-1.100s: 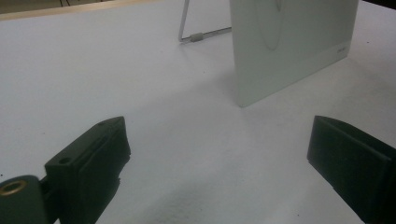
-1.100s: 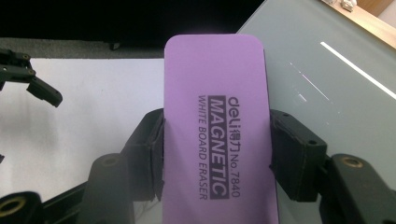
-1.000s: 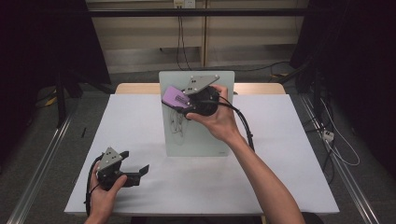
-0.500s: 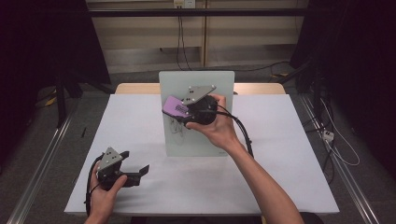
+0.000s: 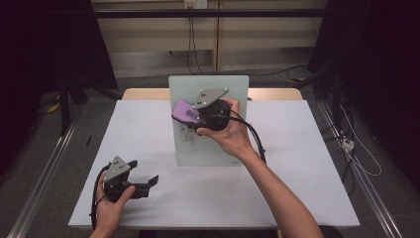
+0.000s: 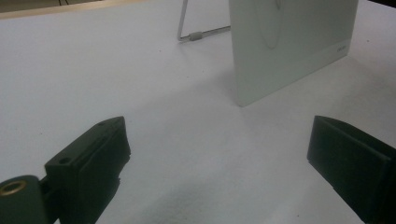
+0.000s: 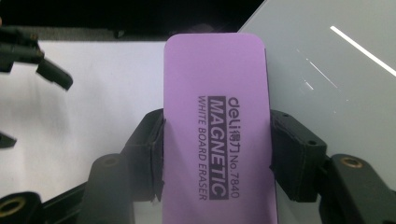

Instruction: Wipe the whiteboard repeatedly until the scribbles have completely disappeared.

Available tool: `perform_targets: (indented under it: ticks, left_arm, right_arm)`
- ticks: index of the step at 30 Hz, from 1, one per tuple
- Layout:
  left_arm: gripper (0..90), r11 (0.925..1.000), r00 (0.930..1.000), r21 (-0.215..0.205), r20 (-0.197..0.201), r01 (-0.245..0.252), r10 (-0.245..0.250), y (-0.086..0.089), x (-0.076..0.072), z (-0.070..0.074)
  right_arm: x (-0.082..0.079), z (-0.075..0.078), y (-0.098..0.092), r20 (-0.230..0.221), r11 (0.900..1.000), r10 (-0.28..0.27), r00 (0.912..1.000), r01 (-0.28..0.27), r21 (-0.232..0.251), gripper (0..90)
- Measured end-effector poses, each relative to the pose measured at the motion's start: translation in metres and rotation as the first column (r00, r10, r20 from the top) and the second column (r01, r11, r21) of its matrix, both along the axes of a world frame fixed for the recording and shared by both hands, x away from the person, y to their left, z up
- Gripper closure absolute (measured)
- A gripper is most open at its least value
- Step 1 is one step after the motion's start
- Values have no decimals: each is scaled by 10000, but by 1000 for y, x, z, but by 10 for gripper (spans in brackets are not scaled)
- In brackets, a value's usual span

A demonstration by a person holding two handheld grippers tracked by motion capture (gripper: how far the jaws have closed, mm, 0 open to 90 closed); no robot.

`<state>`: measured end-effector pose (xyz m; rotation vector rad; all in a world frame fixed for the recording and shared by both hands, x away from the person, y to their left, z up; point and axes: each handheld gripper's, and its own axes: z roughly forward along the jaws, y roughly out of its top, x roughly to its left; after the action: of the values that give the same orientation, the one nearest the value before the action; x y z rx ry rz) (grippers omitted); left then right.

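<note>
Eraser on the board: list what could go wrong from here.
1. The whiteboard stands on a thin wire prop; pushing with the eraser might tip or slide it, and the left tongs rest away from it, open.
2. The right tongs grip only the eraser's sides, so it could twist loose.

A flat purple rectangular whiteboard eraser with rounded corners, printed "MAGNETIC WHITE BOARD ERASER" in dark letters, sits clamped by its long edges, held against the upper left part of a small upright white glass board that stands on the table and bears faint dark scribbles.
</note>
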<state>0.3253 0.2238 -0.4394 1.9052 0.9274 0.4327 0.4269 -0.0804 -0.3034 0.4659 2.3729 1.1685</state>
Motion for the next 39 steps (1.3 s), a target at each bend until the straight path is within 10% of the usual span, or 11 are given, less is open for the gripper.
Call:
perform_targets:
  ticks: [11, 39]
  left_arm:
    - [54, 9999, 10000, -123, 18, -49, 50, 0, -1, 1]
    - [54, 9999, 10000, -98, 18, -55, 55, 0, -1, 0]
  right_arm:
    - [7, 25, -2, 477, 9985, -463, 9978, 448, 325, 414]
    - [-13, -30, 8, -170, 9991, -8, 9999, 1, -435, 416]
